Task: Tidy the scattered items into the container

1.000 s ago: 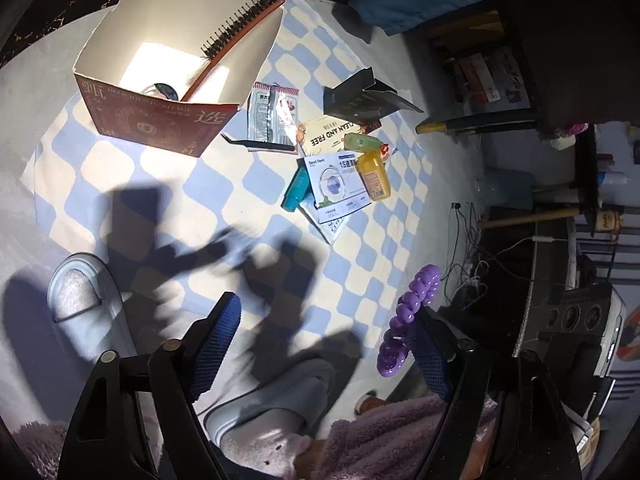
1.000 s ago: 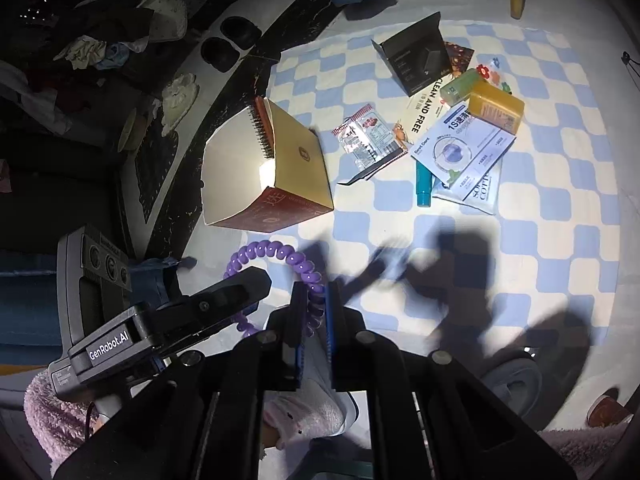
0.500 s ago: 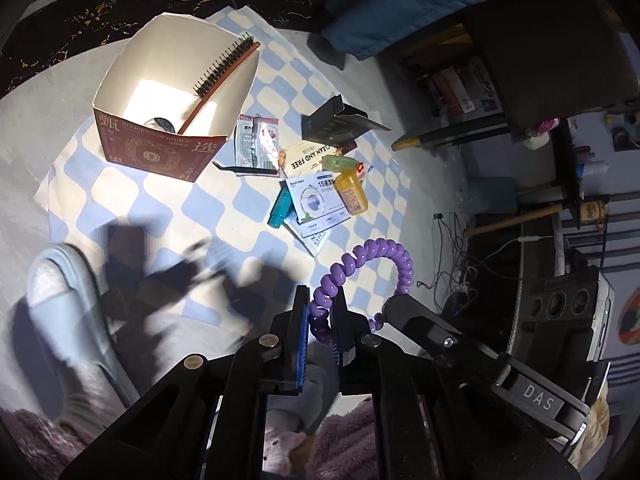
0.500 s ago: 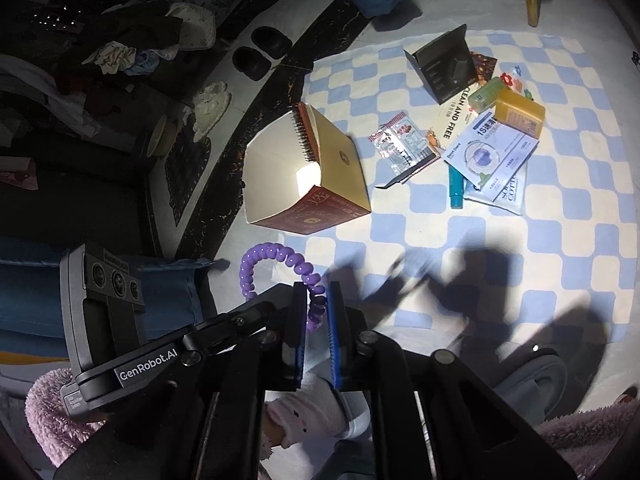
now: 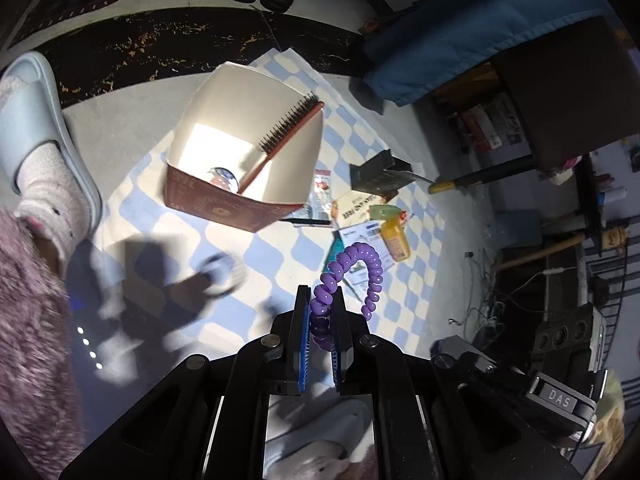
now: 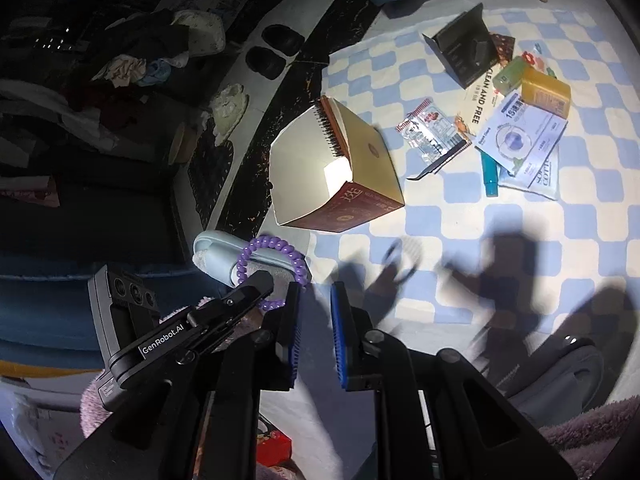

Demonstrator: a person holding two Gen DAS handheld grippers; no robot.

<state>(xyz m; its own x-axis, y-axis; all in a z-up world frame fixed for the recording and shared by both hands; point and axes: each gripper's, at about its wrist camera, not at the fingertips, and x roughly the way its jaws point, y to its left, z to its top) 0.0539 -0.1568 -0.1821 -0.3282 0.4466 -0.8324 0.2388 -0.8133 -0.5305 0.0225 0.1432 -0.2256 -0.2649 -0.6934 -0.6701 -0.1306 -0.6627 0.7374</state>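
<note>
Purple coil hair tie sits clamped in my left gripper, right gripper parted and empty; hairbrush already boxed, packets remain mid-mat.

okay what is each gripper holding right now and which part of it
The left gripper pinches the purple spiral hair tie at one side of its loop, the rest arching free. The right gripper holds nothing; its jaws stand apart.

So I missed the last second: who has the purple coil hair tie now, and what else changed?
It changed hands: the left gripper shut on the purple coil hair tie, and the right gripper opened and let go. The box, the brush in it and the packets on the mat stayed put.
</note>
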